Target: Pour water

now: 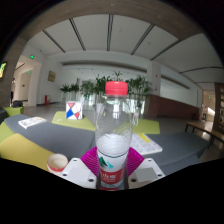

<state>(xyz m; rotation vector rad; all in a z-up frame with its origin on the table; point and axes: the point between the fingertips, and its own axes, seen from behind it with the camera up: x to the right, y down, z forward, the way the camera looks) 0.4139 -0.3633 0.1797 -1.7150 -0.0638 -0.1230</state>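
At frame centre: gripper [112, 170] clamps bottle [113, 135] low on body; thin plastic, partly filled, likely light, squeezable; cup [58, 162] lower left.

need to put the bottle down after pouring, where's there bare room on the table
Bare yellow-green tabletop lies left of the bottle, beyond the paper cup. Right of the bottle, a white sheet takes the near space. The hand-held gripper is shut on the bottle.
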